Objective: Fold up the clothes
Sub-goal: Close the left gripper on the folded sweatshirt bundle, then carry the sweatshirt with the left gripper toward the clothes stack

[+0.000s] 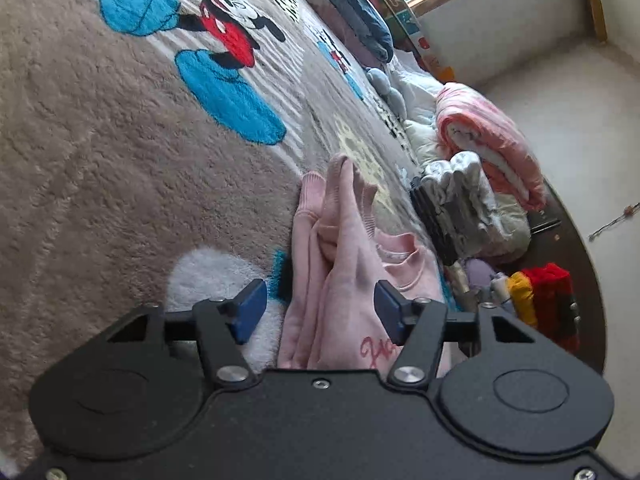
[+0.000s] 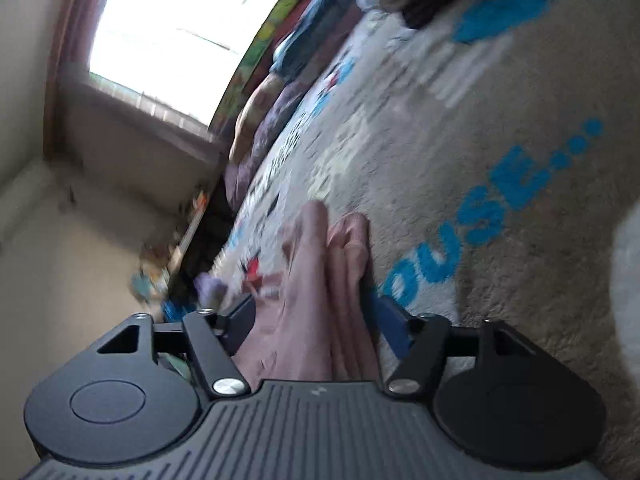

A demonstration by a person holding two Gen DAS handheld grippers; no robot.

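Observation:
A pink sweatshirt (image 1: 340, 264) with red script lettering lies bunched on a beige Mickey Mouse blanket (image 1: 120, 140). My left gripper (image 1: 320, 310) is open, its blue pads either side of the bunched fabric, right above it. In the right wrist view the same pink sweatshirt (image 2: 320, 280) lies between the fingers of my right gripper (image 2: 316, 320), which is open wide around it. That view is blurred by motion. The blanket (image 2: 500, 140) shows blue letters there.
Folded pink and white bedding (image 1: 492, 144), a silver padded garment (image 1: 460, 196) and red and yellow toy blocks (image 1: 548, 300) lie along the blanket's right edge. A blue quilt (image 1: 356, 12) lies at the far end. A window (image 2: 180, 32) and wall are at the left.

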